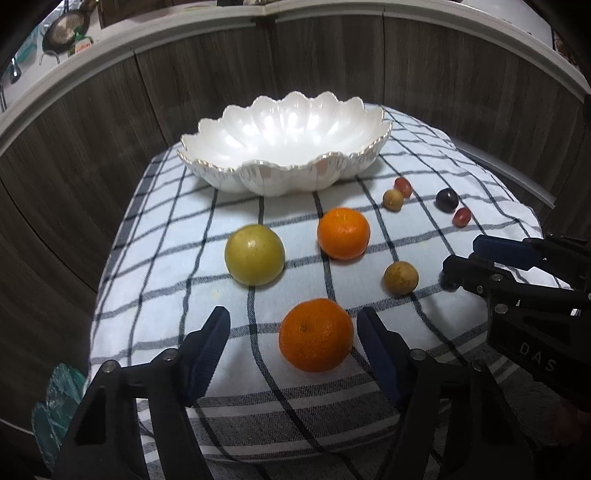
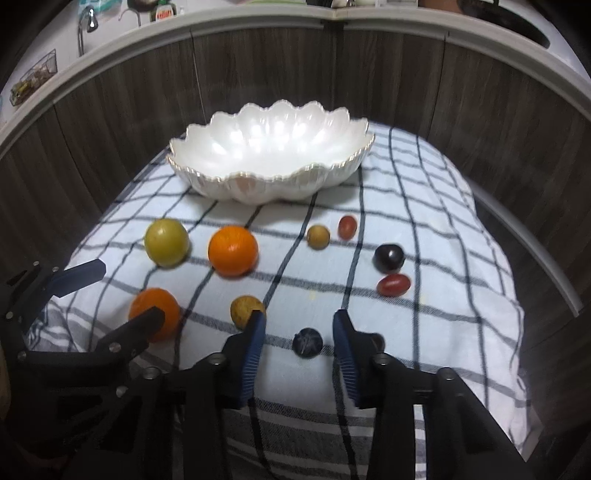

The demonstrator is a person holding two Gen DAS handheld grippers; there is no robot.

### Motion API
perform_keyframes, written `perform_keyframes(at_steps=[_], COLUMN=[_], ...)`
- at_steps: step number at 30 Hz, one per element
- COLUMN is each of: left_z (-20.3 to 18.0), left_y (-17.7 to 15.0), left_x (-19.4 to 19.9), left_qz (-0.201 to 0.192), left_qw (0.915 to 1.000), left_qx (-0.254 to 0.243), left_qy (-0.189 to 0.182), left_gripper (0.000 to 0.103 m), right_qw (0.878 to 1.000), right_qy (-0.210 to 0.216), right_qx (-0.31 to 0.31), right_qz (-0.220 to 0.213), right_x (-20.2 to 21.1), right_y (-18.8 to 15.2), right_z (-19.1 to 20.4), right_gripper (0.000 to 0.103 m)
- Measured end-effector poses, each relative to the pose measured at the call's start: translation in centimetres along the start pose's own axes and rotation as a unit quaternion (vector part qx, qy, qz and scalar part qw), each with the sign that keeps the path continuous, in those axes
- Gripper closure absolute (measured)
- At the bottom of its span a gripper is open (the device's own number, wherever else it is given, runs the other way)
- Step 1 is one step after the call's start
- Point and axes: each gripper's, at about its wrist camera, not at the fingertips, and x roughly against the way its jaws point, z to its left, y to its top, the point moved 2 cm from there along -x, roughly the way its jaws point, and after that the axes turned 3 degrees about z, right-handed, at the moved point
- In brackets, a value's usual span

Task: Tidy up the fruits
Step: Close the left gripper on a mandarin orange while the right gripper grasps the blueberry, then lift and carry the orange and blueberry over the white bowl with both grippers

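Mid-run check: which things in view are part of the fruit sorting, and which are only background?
Part of the job:
white scalloped bowl, nothing in it
two oranges
green fruit
two tan fruits
dark plum
two red grapes
dark berry, between the right gripper fingers

Background:
checked cloth
pan
faucet

Dark wood-grain cabinet fronts (image 1: 325, 66) curve behind, under a pale countertop (image 2: 258, 26); possibly a faucet (image 2: 86, 26) upon it.

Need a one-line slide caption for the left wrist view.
Open left gripper straddles the near orange on the checked cloth, empty scalloped white bowl behind.
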Motion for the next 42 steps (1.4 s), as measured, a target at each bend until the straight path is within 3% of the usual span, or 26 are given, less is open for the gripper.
perform_keyframes(at_steps=[15, 23, 28, 42], left_z=[0.0, -0.6, -0.7, -0.4], left_y=[-0.5, -0.6, -0.7, 0.1], left_x=[-1.9, -3.0, -2.9, -1.3], left_qz=[0.02, 0.038, 0.035, 0.011], left_qw=[0.9996, 0.9987, 0.9988, 0.9993], left_qx=[0.007, 0.001, 0.0, -0.004], left_qy=[-0.02, -0.034, -0.035, -0.035], left_gripper=[0.033, 0.057, 0.058, 0.059], right_qw=[0.999, 0.999, 0.999, 0.999], right_qy=[-0.008, -0.011, -0.008, -0.003], right_qx=[-0.001, 0.001, 0.001, 0.0], right_qz=[0.041, 0.048, 0.046, 0.036], right_x=[-2.9, -3.4, -3.3, -2.5], right_y=[-1.0, -1.2, -1.2, -0.5], right_z=[-0.2, -0.1, -0.1, 0.0], right_gripper=[0.067, 0.072, 0.08, 0.08])
